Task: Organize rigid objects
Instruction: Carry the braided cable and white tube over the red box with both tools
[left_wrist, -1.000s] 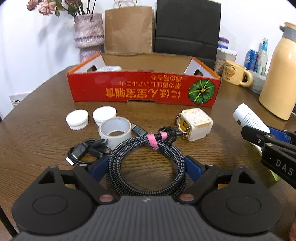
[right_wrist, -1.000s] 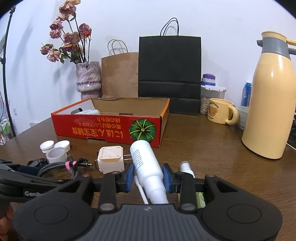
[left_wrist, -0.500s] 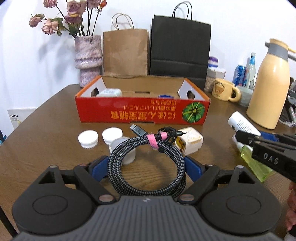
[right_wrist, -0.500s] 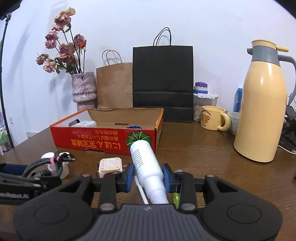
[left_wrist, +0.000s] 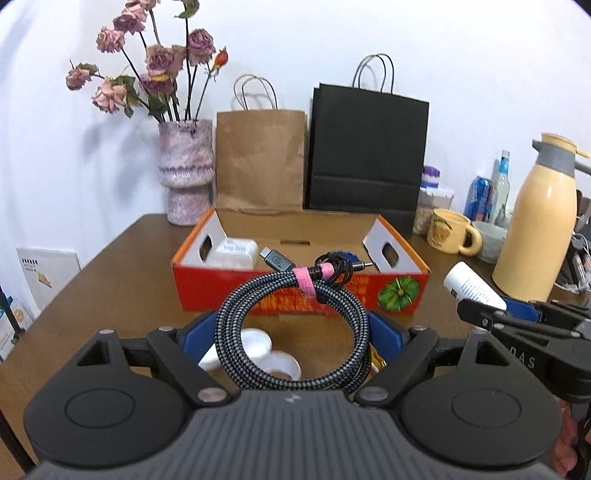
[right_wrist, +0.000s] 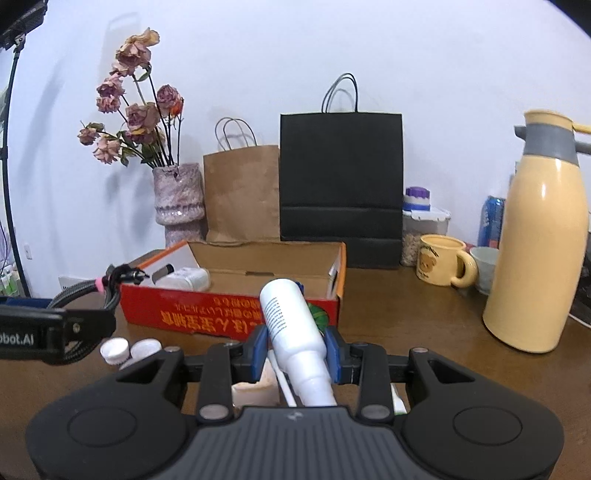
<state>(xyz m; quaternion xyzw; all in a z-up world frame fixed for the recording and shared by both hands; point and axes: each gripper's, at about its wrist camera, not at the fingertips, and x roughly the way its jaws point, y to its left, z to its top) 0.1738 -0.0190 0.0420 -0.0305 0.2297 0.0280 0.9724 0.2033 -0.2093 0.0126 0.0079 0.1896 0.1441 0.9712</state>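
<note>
My left gripper (left_wrist: 291, 332) stands wide, its blue pads pressed against both sides of a coiled black-and-grey braided cable (left_wrist: 291, 332) bound with a pink strap, held in the air in front of the box. My right gripper (right_wrist: 295, 349) is closed narrowly on a white cylindrical plastic bottle (right_wrist: 291, 325), whose flat base points towards the box. The open red cardboard box (left_wrist: 402, 291), printed with a green pumpkin emblem, rests on the dark brown wooden table (left_wrist: 110, 280) and contains a white rectangular adapter (left_wrist: 232, 253). Two white round caps (right_wrist: 129, 349) lie on the table below the cable. At the far edge stand a mottled pink ceramic vase (left_wrist: 186, 171) of dried roses, a brown paper bag (left_wrist: 260, 158) and a black paper bag (left_wrist: 367, 151), all against a plain white wall (left_wrist: 461, 55). To the right stand a yellow mug (right_wrist: 443, 266) and a tall cream thermos jug (right_wrist: 543, 258).
</note>
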